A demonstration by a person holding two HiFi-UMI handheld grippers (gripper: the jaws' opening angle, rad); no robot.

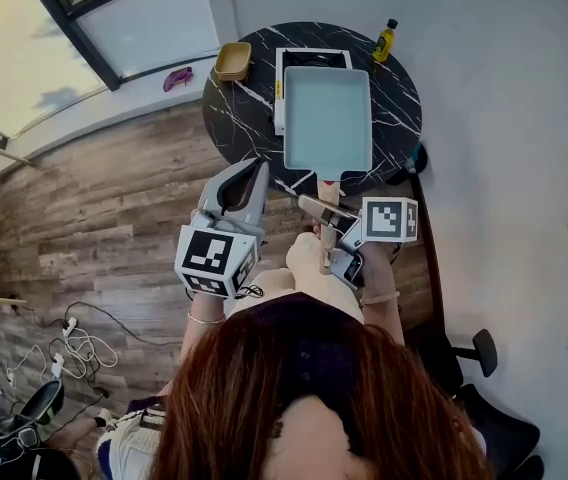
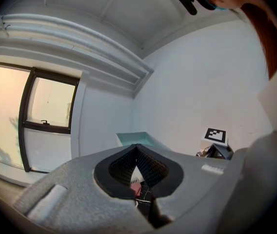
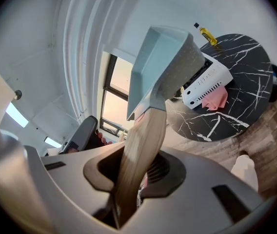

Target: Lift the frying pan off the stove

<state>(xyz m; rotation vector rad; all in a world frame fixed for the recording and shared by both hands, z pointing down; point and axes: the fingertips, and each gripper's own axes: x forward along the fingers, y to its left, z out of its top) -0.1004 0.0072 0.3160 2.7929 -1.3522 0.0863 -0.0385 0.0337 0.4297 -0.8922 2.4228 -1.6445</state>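
Note:
A light blue rectangular frying pan with a wooden handle hangs in the air over the near edge of the round black marble table. My right gripper is shut on the handle. In the right gripper view the pan stands clear of the white stove, and the handle runs down between the jaws. The stove shows behind the pan. My left gripper is to the left of the handle, shut and holding nothing. Its view catches the pan's rim.
On the table stand a yellow dish and an oil bottle. A pink cloth lies by the stove. A white wall runs along the right. Cables lie on the wood floor at left, and a chair base is at right.

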